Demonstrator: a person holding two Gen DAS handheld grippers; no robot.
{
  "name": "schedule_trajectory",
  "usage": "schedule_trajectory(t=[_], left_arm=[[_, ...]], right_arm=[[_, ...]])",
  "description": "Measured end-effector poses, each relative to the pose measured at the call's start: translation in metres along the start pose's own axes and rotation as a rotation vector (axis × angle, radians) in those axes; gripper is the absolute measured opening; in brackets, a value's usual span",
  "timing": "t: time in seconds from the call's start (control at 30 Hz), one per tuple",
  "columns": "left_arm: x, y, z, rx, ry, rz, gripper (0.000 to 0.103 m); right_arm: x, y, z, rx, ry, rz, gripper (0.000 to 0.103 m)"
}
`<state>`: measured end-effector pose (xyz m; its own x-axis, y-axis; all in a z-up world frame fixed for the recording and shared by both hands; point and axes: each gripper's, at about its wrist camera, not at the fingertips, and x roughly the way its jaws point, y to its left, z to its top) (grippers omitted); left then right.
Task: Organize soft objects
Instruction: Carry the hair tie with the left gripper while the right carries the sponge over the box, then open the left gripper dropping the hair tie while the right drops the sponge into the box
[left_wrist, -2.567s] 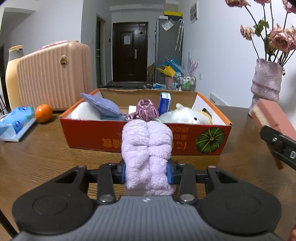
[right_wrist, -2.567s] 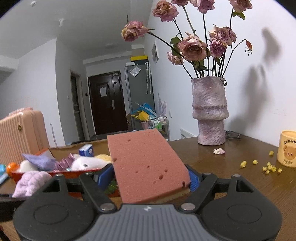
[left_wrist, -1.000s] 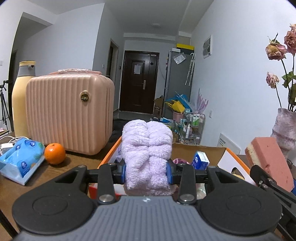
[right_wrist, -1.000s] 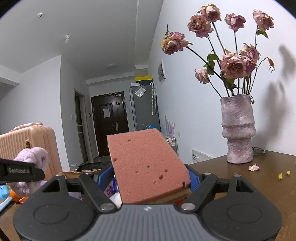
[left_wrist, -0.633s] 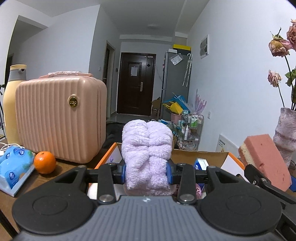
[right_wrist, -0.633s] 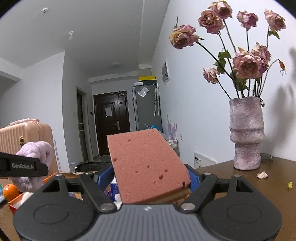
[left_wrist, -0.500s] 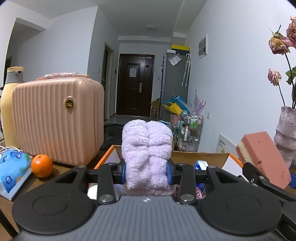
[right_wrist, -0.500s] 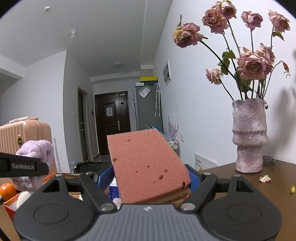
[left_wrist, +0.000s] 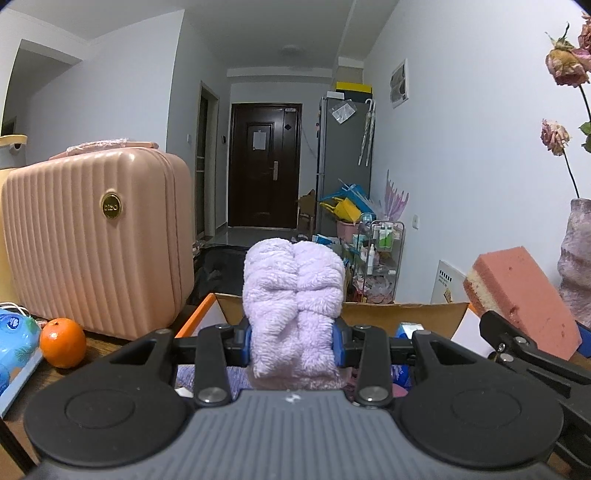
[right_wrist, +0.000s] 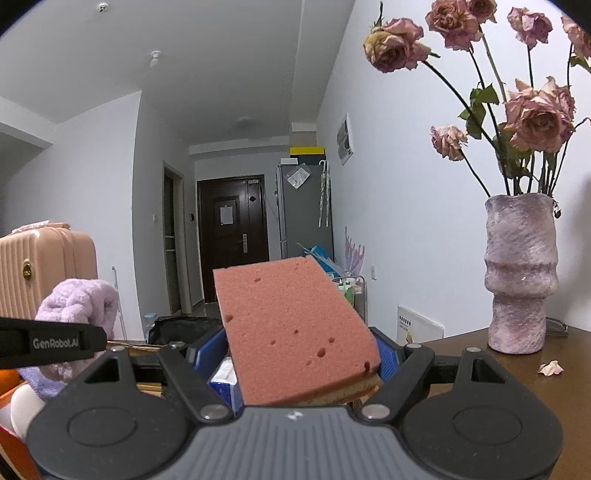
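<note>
My left gripper (left_wrist: 293, 341) is shut on a fluffy lilac towel roll (left_wrist: 293, 295), held upright above the orange cardboard box (left_wrist: 402, 314). The right gripper (right_wrist: 301, 356) is shut on a pink sponge (right_wrist: 291, 328) with a yellow underside, tilted up. In the left wrist view that pink sponge (left_wrist: 517, 295) shows at the right, over the box's right end. The right wrist view shows the lilac towel roll (right_wrist: 77, 306) and a left finger (right_wrist: 51, 341) at the left. A blue carton (left_wrist: 408, 328) and purple fabric lie in the box, mostly hidden.
A pink ribbed suitcase (left_wrist: 96, 240) stands at the left with an orange (left_wrist: 62, 341) and a blue tissue pack (left_wrist: 14, 339) in front. A mauve vase (right_wrist: 521, 273) of dried roses stands on the brown table (right_wrist: 517, 373) at the right.
Both grippers have moved forward over the box with their loads. The box's front wall has dropped out of sight; the suitcase and vase look closer.
</note>
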<state>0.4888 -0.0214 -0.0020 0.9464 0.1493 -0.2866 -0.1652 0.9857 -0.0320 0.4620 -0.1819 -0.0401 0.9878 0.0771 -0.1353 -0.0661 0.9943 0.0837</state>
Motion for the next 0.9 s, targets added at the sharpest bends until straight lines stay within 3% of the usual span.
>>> schedule_trajectory(t=[0.4,0.9], left_arm=[[0.019,-0.005,-0.004,0.038,-0.003,-0.016,0.039],[0.039,0.001,-0.008,0.008,0.031,0.038,0.041]], right_arm=[[0.023,0.003,-0.001,-0.022,0.043,0.017,0.08],[0.036,0.007,-0.004,-0.034,0.097,0.036,0.083]])
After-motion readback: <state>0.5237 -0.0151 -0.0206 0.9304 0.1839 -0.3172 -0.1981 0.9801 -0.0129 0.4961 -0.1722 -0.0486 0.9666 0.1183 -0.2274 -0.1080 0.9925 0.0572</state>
